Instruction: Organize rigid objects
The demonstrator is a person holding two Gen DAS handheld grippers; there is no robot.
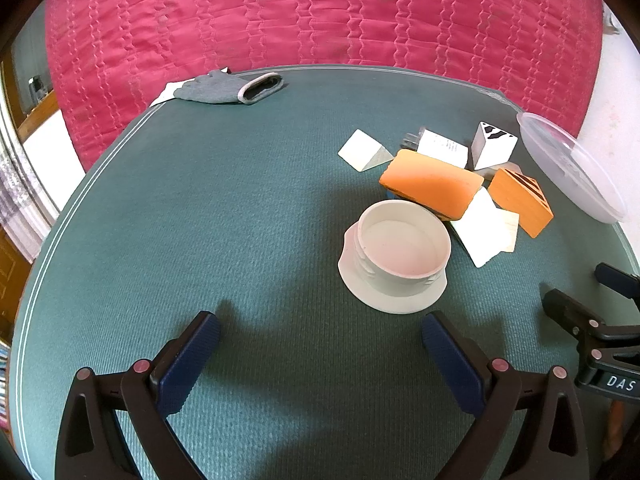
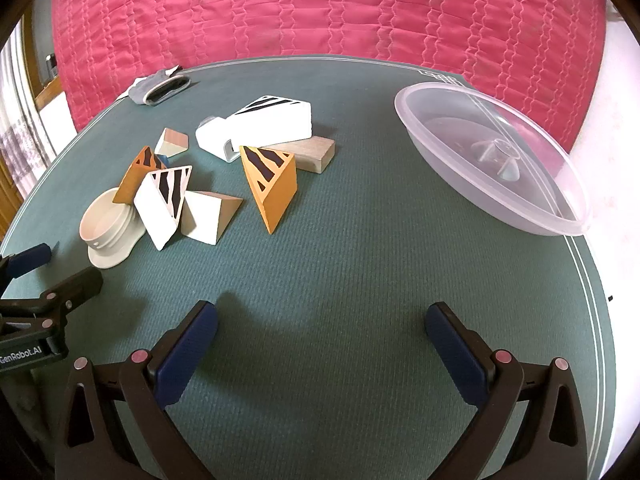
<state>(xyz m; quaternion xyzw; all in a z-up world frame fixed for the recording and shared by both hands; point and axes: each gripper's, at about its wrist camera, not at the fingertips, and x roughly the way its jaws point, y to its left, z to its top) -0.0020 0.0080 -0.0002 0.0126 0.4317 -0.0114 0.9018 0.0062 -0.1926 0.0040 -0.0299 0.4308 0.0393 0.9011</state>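
Blocks point(image 2: 224, 168) lie jumbled, pointing every way — both grippers' jaws spread, empty.

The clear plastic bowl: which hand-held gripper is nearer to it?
Right. The right hand-held gripper has the clear plastic bowl ahead on its right; the left hand-held gripper sits farther, beyond the right one.

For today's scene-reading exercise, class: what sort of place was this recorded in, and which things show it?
Probably a bedroom at home, not a lab. A green mat bearing painted wooden blocks lies against what looks like a bed with a quilted pink bedspread. A grey glove and a clear plastic bowl are household clutter.
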